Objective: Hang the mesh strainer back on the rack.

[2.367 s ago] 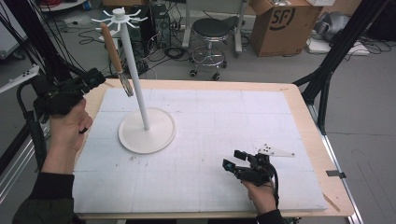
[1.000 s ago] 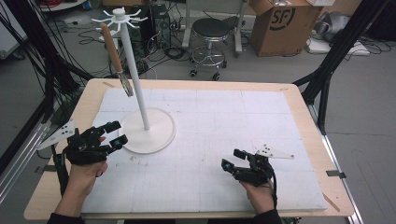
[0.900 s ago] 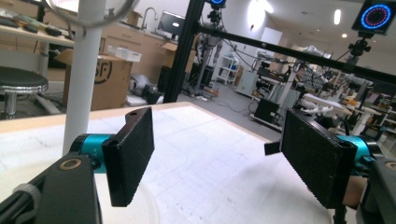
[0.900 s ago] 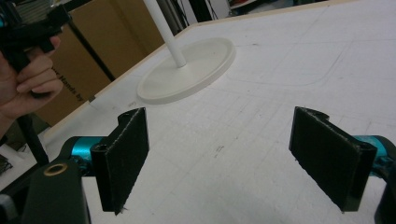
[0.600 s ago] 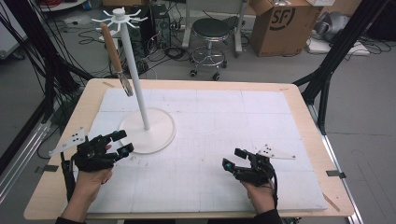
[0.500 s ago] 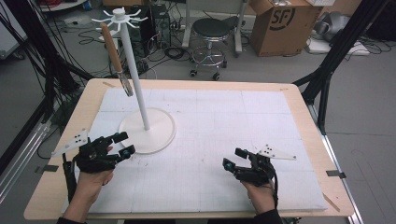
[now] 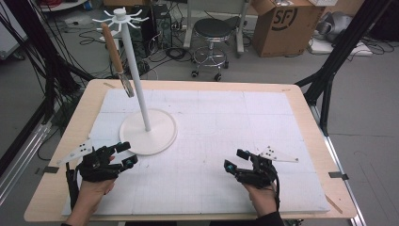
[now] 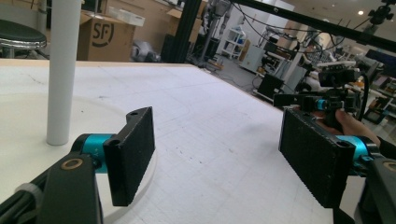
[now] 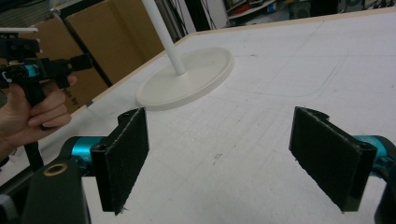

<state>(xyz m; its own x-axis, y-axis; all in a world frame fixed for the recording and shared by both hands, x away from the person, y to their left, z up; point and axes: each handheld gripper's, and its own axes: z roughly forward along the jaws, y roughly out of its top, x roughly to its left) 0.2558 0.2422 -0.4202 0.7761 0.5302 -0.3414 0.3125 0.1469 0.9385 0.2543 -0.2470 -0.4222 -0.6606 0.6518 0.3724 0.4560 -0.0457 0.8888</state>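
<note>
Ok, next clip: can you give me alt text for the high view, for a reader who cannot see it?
Two hand-held grippers, left gripper and right gripper, rest open and empty near the front of a white-covered table. Behind the left one stands a white rack on a round base, with a wooden-handled knife hanging from its top. A stool and cardboard box stand on the floor beyond.

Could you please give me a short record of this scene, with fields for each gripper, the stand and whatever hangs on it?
left gripper: open, empty, low over the mat beside the stand's base
right gripper: open, empty, low over the mat near the front right
stand: white, upright on a round base, left half of the mat
knife: hangs from the stand's top, blade down
mat: white, covers the table
</note>
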